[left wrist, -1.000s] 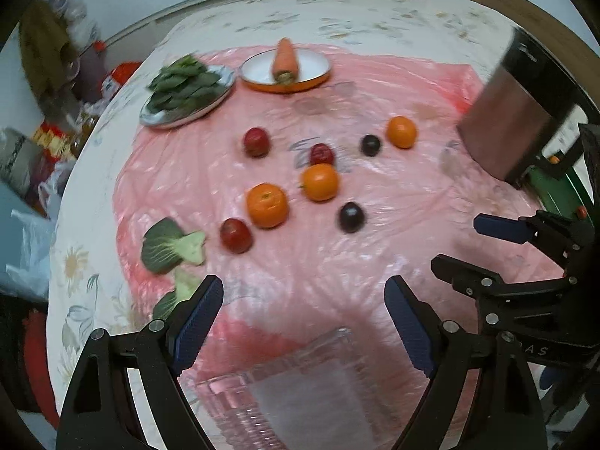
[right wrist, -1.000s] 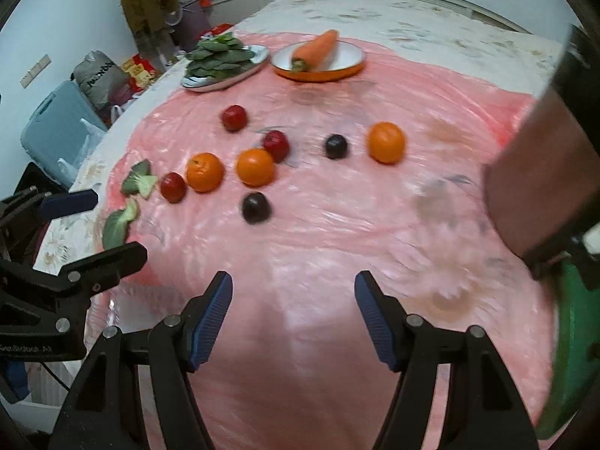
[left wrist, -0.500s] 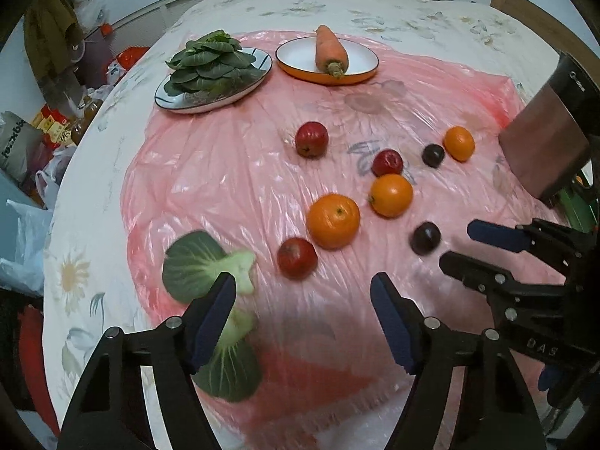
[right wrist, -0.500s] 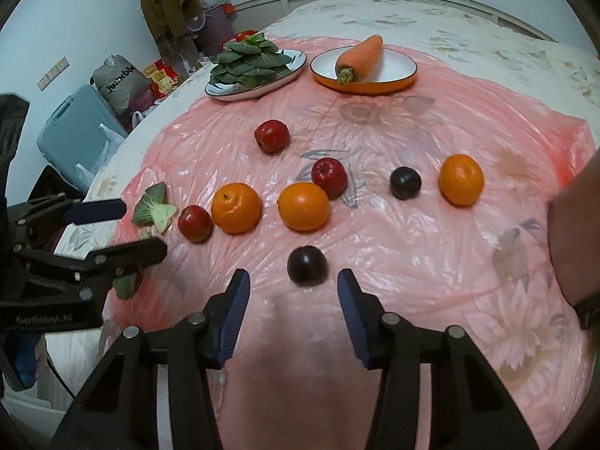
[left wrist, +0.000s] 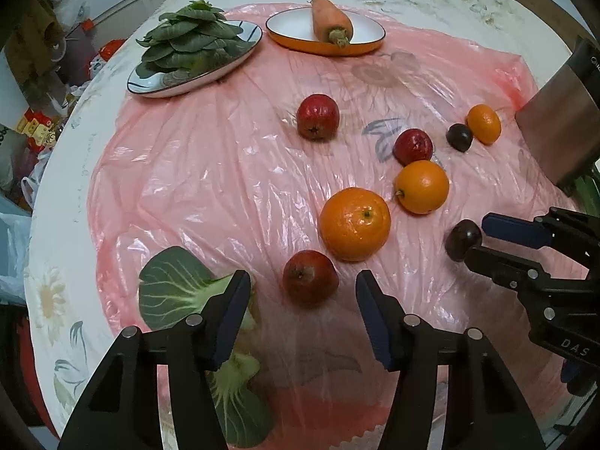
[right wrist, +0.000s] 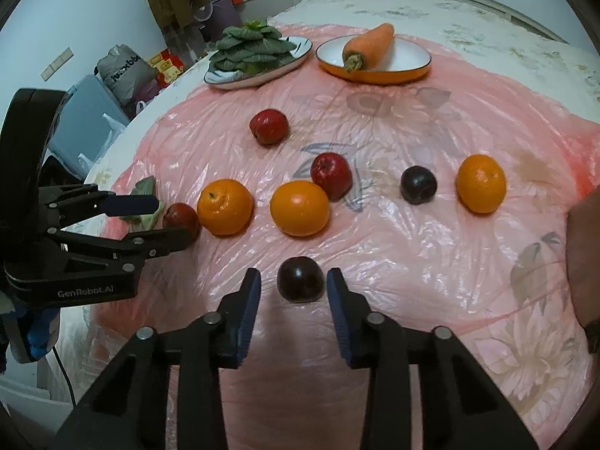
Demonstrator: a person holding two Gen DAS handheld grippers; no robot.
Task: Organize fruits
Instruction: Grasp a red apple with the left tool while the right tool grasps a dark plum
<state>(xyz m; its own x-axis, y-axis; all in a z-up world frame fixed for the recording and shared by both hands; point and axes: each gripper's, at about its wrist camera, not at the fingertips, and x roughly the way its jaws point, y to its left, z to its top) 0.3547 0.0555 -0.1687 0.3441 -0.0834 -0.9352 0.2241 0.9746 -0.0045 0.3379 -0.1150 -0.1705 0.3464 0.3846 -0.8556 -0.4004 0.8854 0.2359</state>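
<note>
Fruits lie on a pink plastic sheet (left wrist: 210, 172). My left gripper (left wrist: 303, 285) is open, with a red apple (left wrist: 310, 276) between its fingertips, not gripped. My right gripper (right wrist: 293, 284) is open around a dark plum (right wrist: 300, 279), jaws apart from it. Two oranges (right wrist: 225, 206) (right wrist: 299, 208) lie in a row, with a third orange (right wrist: 481, 183) and a second plum (right wrist: 418, 184) to the right. Two more red apples (right wrist: 332, 175) (right wrist: 269, 126) lie farther back. The right gripper also shows in the left wrist view (left wrist: 487, 240).
A plate of green leaves (right wrist: 258, 62) and an orange-rimmed plate (right wrist: 375, 63) with a carrot (right wrist: 371, 45) stand at the back. Bok choy pieces (left wrist: 176, 285) lie at the left near my left gripper. A brown box (left wrist: 558, 127) stands at the right.
Both grippers moved forward and down toward the fruits. The left one now brackets the near red apple, the right one brackets the near plum and has narrowed. The clear container left the left view.
</note>
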